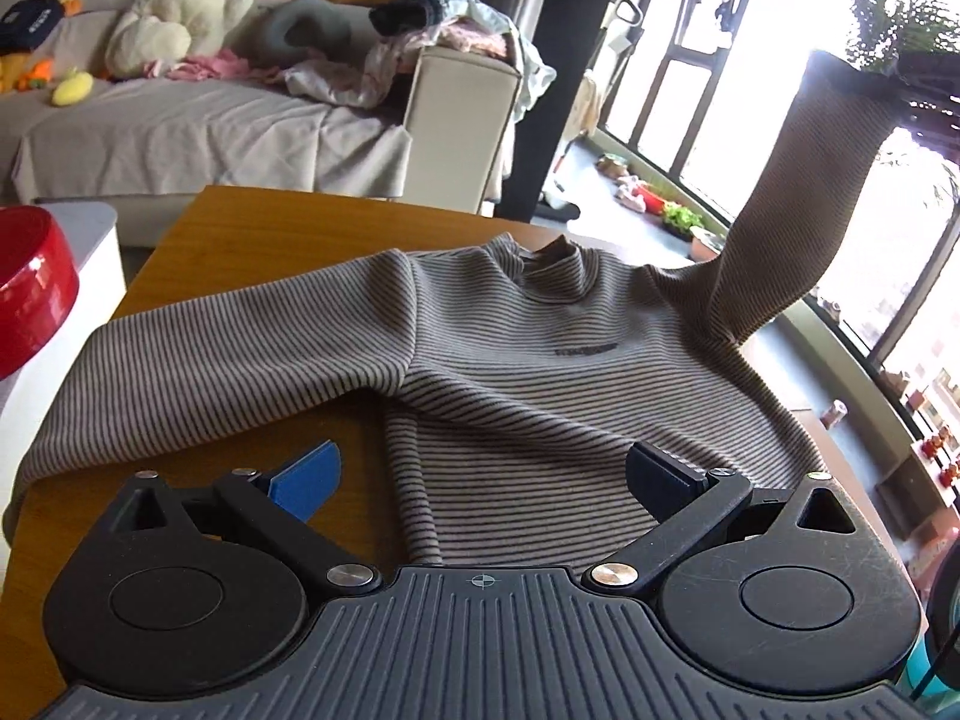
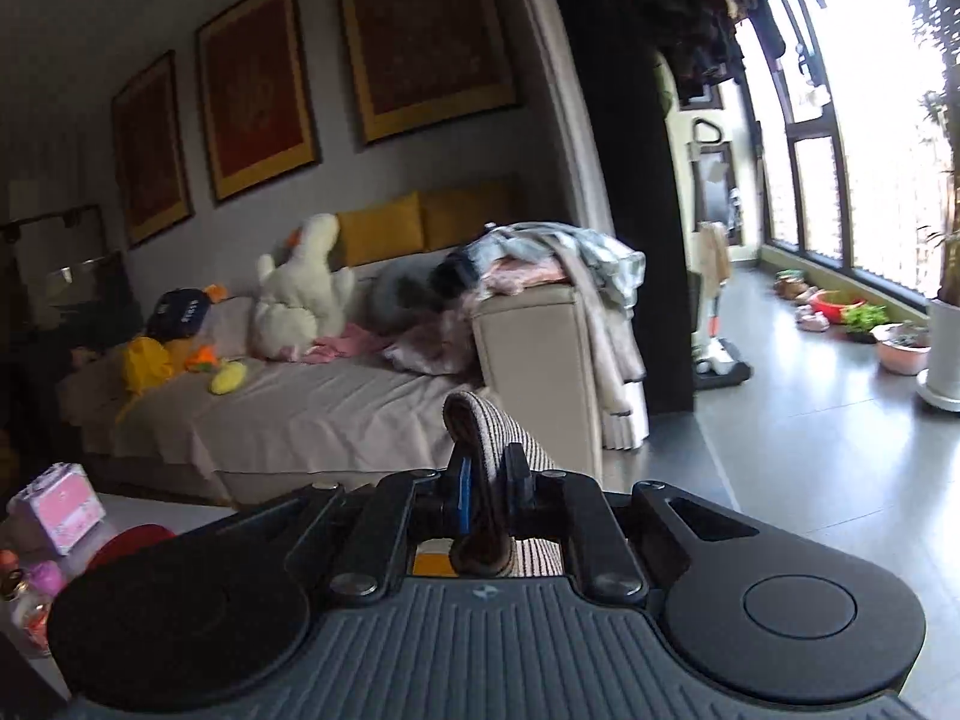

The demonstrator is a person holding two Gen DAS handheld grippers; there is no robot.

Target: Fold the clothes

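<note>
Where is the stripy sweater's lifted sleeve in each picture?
Left wrist view: the grey striped knit sweater's lifted sleeve rises at the upper right.
Right wrist view: its cuff sits low in the centre, pinched in the right claw.
Shared landmark: the white plush duck on the sofa.

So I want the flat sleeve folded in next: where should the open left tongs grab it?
Grip the flat sleeve at its cuff end, where it droops over the table edge. Come from the outer side: that hanging edge lets the left tongs close around it.
</note>
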